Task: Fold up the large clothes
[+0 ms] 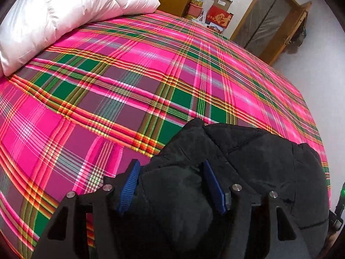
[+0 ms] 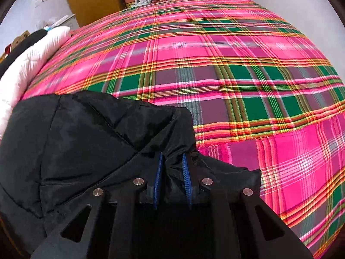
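Both tongs reach down onto a black padded coat (image 1: pixel 248 161) that lies at the near edge of a bed covered with a pink, green and orange plaid sheet (image 1: pixel 133 75). On the left tongs (image 1: pixel 170 185) the blue pads (image 1: pixel 128 188) stand wide, with a thick bulge of the coat between them; whether they press on it I cannot tell. On the right tongs (image 2: pixel 172 179) the pads stand narrow and pinch a thin fold of the coat's (image 2: pixel 86 140) cloth at its edge. A white quilt (image 1: pixel 64 15) lies bunched at the far left side of the bed. Beyond the bed stand red boxes (image 1: pixel 220 17) and a wooden door frame (image 1: pixel 278 28).
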A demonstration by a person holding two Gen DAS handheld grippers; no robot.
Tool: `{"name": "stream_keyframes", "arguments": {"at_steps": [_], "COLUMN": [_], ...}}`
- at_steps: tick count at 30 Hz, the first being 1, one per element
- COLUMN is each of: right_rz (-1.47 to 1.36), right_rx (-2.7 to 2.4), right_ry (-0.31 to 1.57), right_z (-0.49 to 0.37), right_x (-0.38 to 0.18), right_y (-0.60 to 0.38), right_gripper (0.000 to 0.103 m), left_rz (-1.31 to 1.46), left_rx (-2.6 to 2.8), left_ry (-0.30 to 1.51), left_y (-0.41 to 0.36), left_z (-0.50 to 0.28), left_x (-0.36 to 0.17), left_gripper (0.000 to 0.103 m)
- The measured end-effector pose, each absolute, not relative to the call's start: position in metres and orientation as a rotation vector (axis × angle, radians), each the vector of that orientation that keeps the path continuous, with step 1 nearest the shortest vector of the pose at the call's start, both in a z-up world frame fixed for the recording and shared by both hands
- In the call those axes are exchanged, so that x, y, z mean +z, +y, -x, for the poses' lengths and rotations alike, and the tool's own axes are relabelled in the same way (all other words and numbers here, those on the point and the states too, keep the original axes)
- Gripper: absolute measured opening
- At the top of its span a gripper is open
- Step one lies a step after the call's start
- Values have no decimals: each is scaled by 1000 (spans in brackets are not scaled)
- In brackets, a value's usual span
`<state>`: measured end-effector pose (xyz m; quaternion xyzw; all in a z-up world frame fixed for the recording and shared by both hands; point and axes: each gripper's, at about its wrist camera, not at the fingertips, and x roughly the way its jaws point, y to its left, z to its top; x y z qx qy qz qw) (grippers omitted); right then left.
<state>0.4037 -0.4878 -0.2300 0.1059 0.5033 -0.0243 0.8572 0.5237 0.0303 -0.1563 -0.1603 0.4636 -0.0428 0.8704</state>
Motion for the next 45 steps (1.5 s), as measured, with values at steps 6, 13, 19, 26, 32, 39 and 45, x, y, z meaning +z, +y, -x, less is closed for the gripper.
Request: {"name": "stream_keyframes", "arguments": {"at_steps": [6, 13, 19, 26, 32, 39, 45], "right_rz": [-227, -226, -145, -103, -98, -144, -139], "right_rx": [-72, 66, 87, 109, 78, 53, -16], "right_ry": [958, 801, 934, 949, 962, 854, 966], "right_z": [-374, -299, -310, -322, -326, -314, -360], "right_x": [-172, -126, -190, -214, -220, -158, -188], "right_y": [-494, -463, -437, -438, -434, -445, -462], "right_gripper": [20, 36, 36, 36, 36, 36, 36], "left_rz": [280, 231, 43, -4, 10, 9, -24], "left_rx": [-68, -181, -338, -316, -302, -314, -177], "left_ry": [909, 716, 875, 903, 918, 871, 920], "left_y": [37, 12, -80, -92, -94, -71, -38], "left_z": [-500, -427, -412, -427, -433, -434, -480], "left_x": [-99, -26, -84, -125, -133, -87, -107], "left_gripper": [60, 60, 60, 62, 62, 54, 54]}}
